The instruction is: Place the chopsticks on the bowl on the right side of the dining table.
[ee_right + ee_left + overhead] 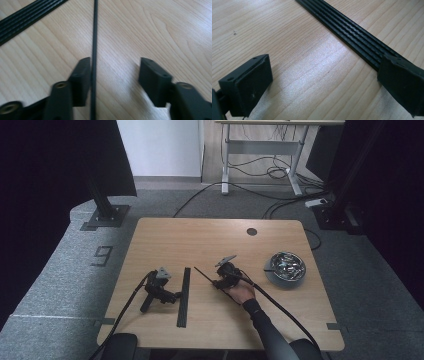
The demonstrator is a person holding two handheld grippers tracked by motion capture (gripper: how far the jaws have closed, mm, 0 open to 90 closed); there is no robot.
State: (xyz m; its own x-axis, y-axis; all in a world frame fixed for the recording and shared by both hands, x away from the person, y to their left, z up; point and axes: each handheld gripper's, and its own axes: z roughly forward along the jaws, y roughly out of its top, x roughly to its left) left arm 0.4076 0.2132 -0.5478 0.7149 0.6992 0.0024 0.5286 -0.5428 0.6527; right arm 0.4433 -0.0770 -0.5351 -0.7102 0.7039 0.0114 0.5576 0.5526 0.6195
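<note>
A: Rod [94, 37] lies on the table [210, 240], thin and black, running straight up between the jaws of the right gripper [114, 75] in its own view.

B: Is it gripped?

A: No. It sits right against the inner face of the left-hand jaw, and the other jaw stands well apart from it, bare wood between. The jaws are about half open, not pressing on the rod.

B: And from above?

A: A hand [242, 292] holds the right gripper [218, 282] near the table's middle; the rod [202, 274] slants up and left from it. A ribbed black strip [184, 296] lies just left of that, lengthwise.

B: The left gripper?

A: The left gripper [176, 296] rests on the table beside the strip, no hand on it. In its own view its jaws [322, 82] stand wide apart with nothing between but wood; the strip [352, 37] runs past the right-hand jaw.

B: Anything else?

A: A metal bowl [285, 266] on the right side, well apart from the rod
</note>
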